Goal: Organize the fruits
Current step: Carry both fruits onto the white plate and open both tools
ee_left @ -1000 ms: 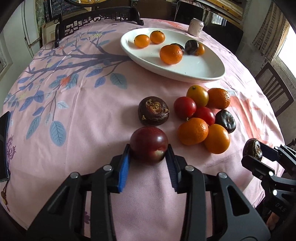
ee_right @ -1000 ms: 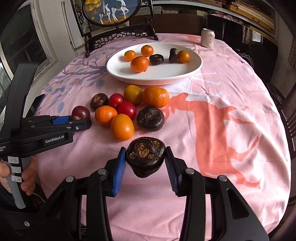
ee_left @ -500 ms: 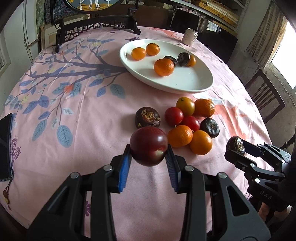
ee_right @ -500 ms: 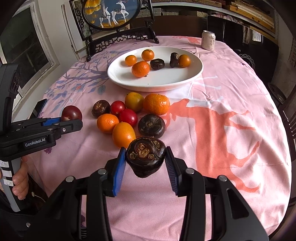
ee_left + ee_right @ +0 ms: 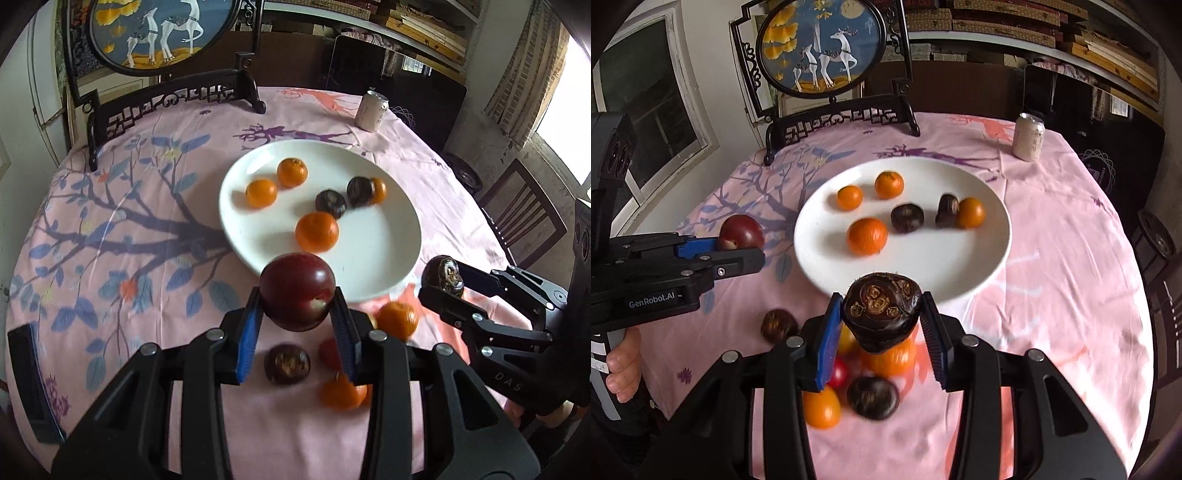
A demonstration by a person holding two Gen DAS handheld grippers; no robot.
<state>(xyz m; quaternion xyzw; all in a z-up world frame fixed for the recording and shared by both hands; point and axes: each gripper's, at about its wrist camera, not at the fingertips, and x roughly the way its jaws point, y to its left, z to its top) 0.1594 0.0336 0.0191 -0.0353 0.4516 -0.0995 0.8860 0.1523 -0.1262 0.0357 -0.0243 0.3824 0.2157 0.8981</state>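
Daylight from side windows — fisheye-bent edges, dark corners, slight motion blur.

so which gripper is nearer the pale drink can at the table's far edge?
Right. The right gripper is on the pale drink can side of the white plate; the left gripper is off the plate's opposite side, farther.

Loose fruits (image 5: 871,369) under right gripper (image 5: 881,319) are motion-blurred & partly hidden behind its dark water chestnut (image 5: 881,314), count unclear; can (image 5: 1029,137) label too small to read; phone (image 5: 35,380) cut off at left edge.
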